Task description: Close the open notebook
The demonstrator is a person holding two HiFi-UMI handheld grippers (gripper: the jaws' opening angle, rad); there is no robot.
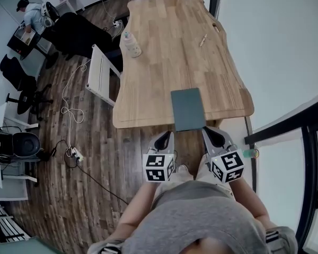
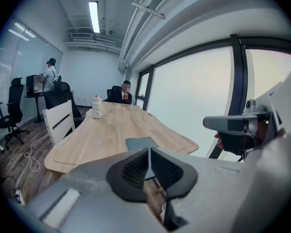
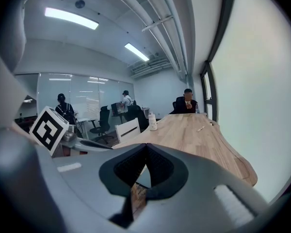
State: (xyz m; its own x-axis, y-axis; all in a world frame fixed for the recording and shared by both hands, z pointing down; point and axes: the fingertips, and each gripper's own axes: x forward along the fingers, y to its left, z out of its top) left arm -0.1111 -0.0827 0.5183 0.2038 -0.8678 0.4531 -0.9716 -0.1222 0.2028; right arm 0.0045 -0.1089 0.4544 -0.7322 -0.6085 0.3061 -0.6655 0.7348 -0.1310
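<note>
Wooden table (image 1: 164,52) on dark plank floor (image 1: 98,147) — white chair (image 1: 98,73) alongside, black office chairs (image 1: 16,73) beyond. Full-height windows (image 2: 194,96) on one side; ceiling strip light (image 2: 94,17) on.

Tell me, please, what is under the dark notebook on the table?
Only the wooden table shows around the closed notebook, which lies flat at the table's near edge. Anything directly beneath it is covered, and so are its pages.

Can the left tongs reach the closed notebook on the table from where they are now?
Probably yes: the notebook lies at the near table edge, nothing between it and the left tongs.
</note>
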